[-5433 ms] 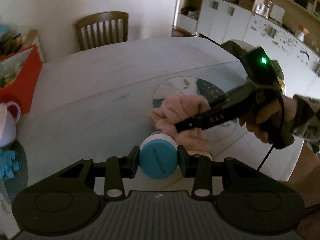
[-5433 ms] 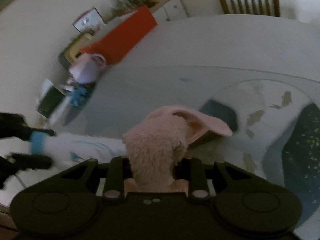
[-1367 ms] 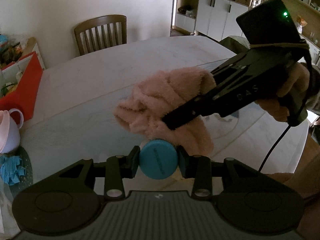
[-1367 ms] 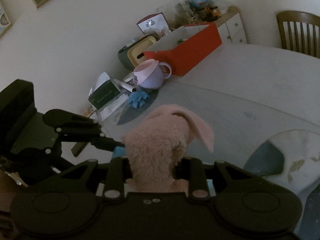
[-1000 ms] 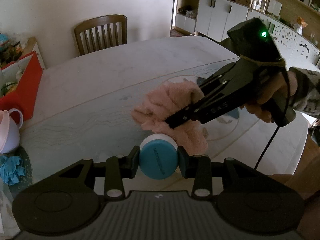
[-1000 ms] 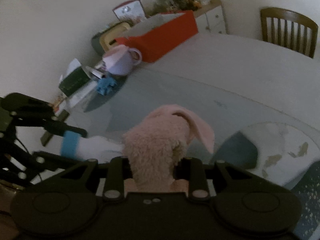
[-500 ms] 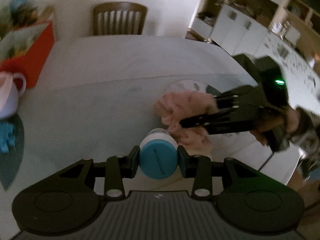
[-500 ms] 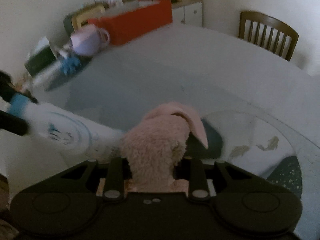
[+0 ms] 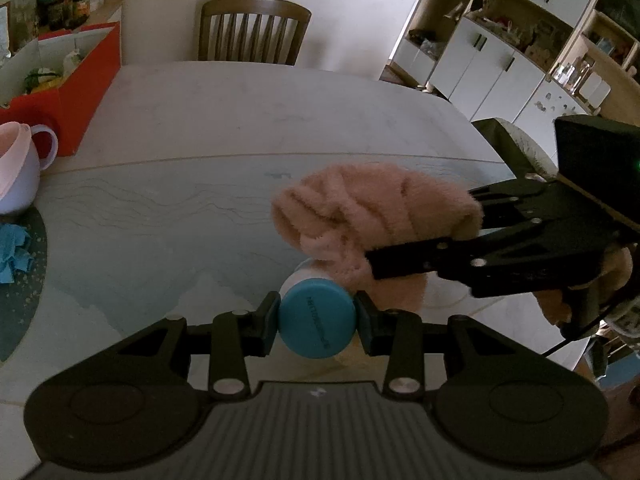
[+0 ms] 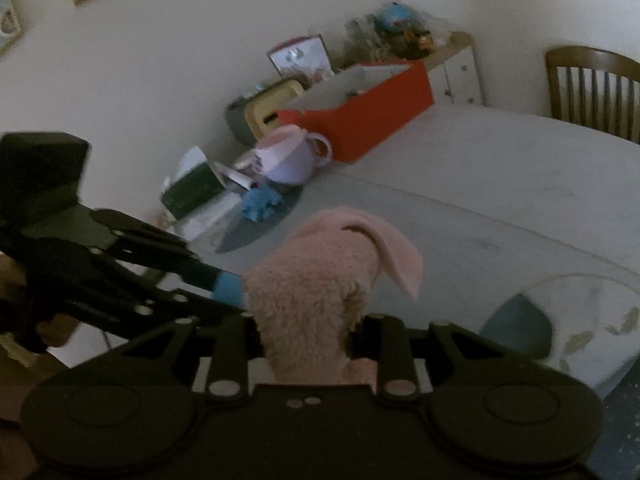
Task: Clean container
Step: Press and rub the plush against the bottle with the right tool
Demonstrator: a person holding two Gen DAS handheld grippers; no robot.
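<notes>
Right now the left gripper [image 9: 316, 322] has its jaws clamped on the blue cap end of the container [image 9: 317, 324], a white bottle held out over the table [image 9: 248, 120] and pointing away from the left wrist camera. Across from it, the right gripper [image 9: 374, 266] comes in from the right side of that view, its jaws squeezed tight on a bundle of fluffy pink cloth [image 9: 372, 216]. The cloth sits draped over the far part of the bottle, touching it and hiding most of its white body.

From the right wrist view, the cloth [image 10: 320, 300] fills the space between the fingers of the right gripper [image 10: 308, 336], one flap flopping over to the right. Only the blue cap [image 10: 230, 288] peeks out to the left of the cloth, pinched by the left gripper [image 10: 208, 284].

Further back on the table stand a red box [image 10: 372, 116], a pink mug [image 10: 288, 158] and a crumpled blue wipe [image 10: 262, 200]. A wooden chair [image 9: 252, 32] waits at the far edge.
</notes>
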